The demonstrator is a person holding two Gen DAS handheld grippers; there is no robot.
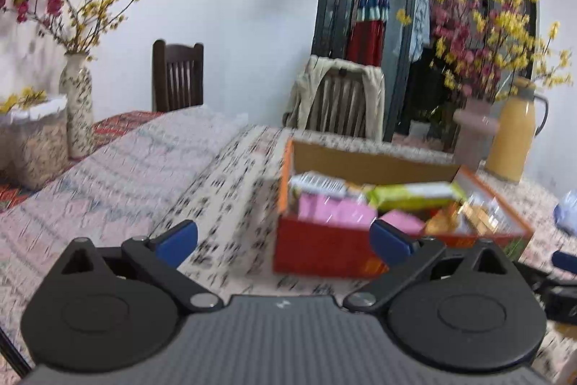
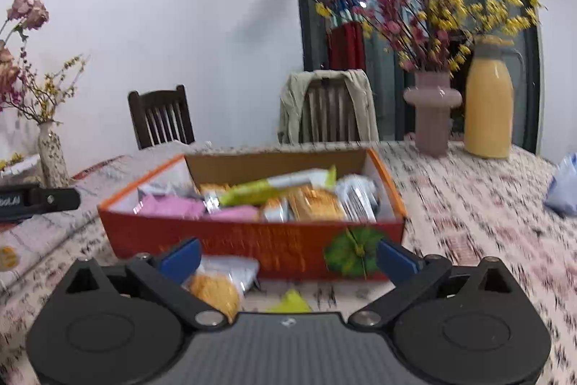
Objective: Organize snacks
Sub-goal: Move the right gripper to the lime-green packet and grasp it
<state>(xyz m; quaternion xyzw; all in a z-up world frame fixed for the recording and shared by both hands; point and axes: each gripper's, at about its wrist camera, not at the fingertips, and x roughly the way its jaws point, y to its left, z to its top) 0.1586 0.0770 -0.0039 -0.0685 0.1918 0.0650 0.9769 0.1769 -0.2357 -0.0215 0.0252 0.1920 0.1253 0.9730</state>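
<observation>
An open orange cardboard box [image 2: 230, 240] stands on the patterned tablecloth and holds several snack packs: pink packets [image 2: 173, 206], a long green bar [image 2: 267, 190], a biscuit pack [image 2: 317, 204]. The box also shows in the left wrist view [image 1: 317, 251], ahead and to the right. My right gripper [image 2: 288, 258] is open and empty just in front of the box. A clear-wrapped yellow snack [image 2: 216, 287] and a green wrapper tip [image 2: 288, 302] lie on the cloth between its fingers. My left gripper [image 1: 285, 240] is open and empty, left of the box.
A pink vase of flowers [image 2: 432, 110] and a yellow thermos [image 2: 488, 103] stand behind the box at right. A speckled vase [image 1: 77, 103] and a lined basket [image 1: 32, 139] stand at far left. Two chairs [image 2: 162, 118] are beyond the table. A pale blue bag [image 2: 564, 186] lies at right.
</observation>
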